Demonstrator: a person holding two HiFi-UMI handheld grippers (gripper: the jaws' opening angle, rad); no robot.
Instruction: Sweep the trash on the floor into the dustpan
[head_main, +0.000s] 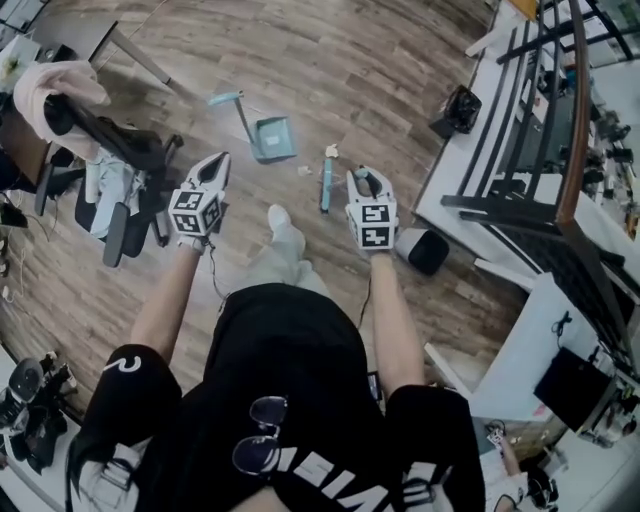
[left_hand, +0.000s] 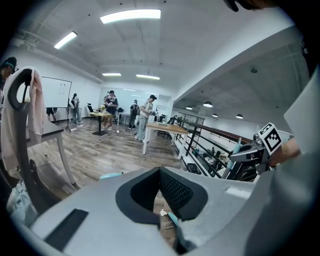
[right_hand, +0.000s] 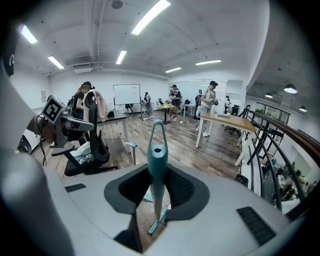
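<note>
Since both tools are on hand, entries follow.

Item, right gripper (head_main: 367, 180): my jaws are clamped on the teal broom (right_hand: 158, 165), partway down its handle.

Item, left gripper (head_main: 214, 168): jaws pressed together with nothing between them, off to the left of the dustpan (head_main: 272, 138).

Item, dustpan: teal, standing free on the wood floor (head_main: 380, 90) ahead of me, between the two grippers, its long handle upright and nothing steadying it.

Item, trash (head_main: 305, 170): a few pale scraps on the floor between pan and broom, close to the brush end.

Risks, as I judge them: with the pan unheld, a firm stroke could shove or topple it. A fast stroke could scatter the light scraps past its lip. The thin handle could swivel in my pads under side load.

Orientation of broom: long axis steep, near upright. The hanging loop is at the top, above my jaws, and the brush end points down toward the floor, beside the scraps.
</note>
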